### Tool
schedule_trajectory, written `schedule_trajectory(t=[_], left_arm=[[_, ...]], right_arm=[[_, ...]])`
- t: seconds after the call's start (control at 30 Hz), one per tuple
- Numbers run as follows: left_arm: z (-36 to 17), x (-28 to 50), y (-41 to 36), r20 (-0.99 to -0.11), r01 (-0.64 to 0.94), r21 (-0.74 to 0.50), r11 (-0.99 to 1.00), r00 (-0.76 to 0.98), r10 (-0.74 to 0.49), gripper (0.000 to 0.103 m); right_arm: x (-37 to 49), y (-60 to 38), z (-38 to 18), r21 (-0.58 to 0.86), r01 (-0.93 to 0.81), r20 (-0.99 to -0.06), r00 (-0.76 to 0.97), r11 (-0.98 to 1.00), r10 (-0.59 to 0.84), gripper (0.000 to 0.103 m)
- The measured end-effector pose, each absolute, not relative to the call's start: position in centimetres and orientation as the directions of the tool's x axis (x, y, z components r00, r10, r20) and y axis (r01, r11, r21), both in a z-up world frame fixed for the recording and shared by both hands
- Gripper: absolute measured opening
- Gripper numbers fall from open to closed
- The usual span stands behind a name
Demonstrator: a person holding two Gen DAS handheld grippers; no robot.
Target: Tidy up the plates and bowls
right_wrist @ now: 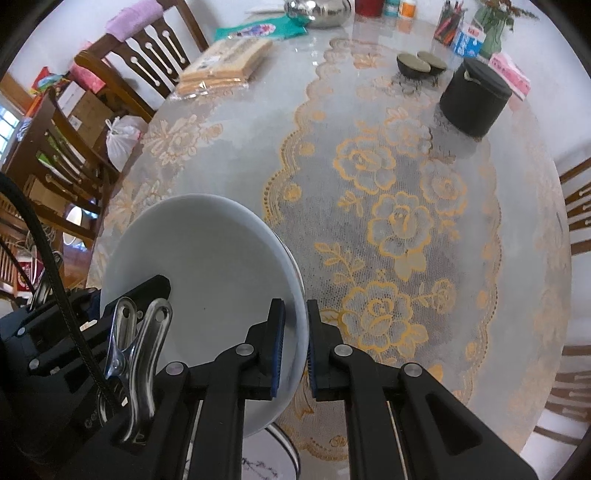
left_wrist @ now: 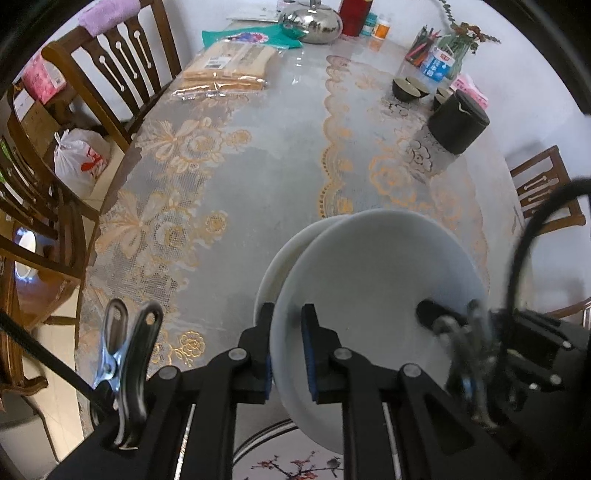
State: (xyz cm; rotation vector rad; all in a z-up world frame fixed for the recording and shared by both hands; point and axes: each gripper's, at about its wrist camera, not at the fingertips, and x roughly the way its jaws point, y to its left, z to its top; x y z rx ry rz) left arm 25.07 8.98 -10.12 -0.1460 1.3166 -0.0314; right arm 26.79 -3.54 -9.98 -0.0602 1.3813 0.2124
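Note:
A stack of white plates is held above the lace-covered table between both grippers. My left gripper is shut on the stack's left rim, one finger under and one inside. My right gripper is shut on the right rim of the same white plates. The right gripper's finger shows in the left wrist view on the far side of the plates. A plate with a plum-blossom print lies below, near the table's front edge; it also shows in the right wrist view.
A black round canister and small dark bowls stand at the right back. A packet of flat wafers, a steel kettle, a red can and bottles sit at the far end. Wooden chairs flank the table.

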Motion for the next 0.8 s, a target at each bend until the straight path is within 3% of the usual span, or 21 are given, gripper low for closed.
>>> schedule_trajectory(t=[0.13, 0.23, 0.3, 0.4, 0.43, 0.5, 0.6, 0.8], left_arm=[[-10.1, 25.1, 9.1, -0.959, -0.060, -0.149, 0.987, 0.251, -0.130, 0.021], [-10.0, 24.9, 9.1, -0.956, -0.058, -0.164, 0.985, 0.254, -0.144, 0.028], [-9.9, 24.7, 9.0, -0.954, -0.061, -0.175, 0.983, 0.258, -0.154, 0.034], [-9.6, 24.5, 8.7, -0.951, -0.063, -0.167, 0.984, 0.273, -0.144, 0.036], [-9.6, 24.5, 8.6, -0.951, -0.059, -0.164, 0.985, 0.276, -0.141, 0.036], [-9.4, 24.4, 8.3, -0.950, -0.051, -0.128, 0.990, 0.294, -0.107, 0.033], [-9.2, 24.2, 8.1, -0.942, -0.036, -0.075, 0.997, 0.331, -0.059, 0.023], [-8.9, 23.2, 7.2, -0.890, 0.051, 0.033, 0.998, 0.457, 0.006, 0.019]], right_arm=[[27.0, -3.9, -10.1, 0.129, -0.156, -0.976, 0.156, 0.979, 0.153, 0.017], [27.0, -4.5, -10.5, 0.148, -0.131, -0.976, 0.144, 0.980, 0.166, 0.028], [26.8, -5.0, -10.5, 0.160, -0.114, -0.973, 0.149, 0.981, 0.176, 0.029], [26.3, -5.3, -10.0, 0.168, -0.109, -0.967, 0.176, 0.980, 0.185, 0.029], [26.1, -5.2, -9.6, 0.164, -0.126, -0.963, 0.193, 0.978, 0.186, 0.027], [25.6, -5.0, -8.9, 0.167, -0.160, -0.948, 0.245, 0.973, 0.203, 0.009], [25.2, -4.7, -8.8, 0.136, -0.187, -0.942, 0.279, 0.973, 0.186, 0.010], [24.7, -5.1, -8.8, 0.154, -0.192, -0.904, 0.368, 0.969, 0.217, 0.009]])
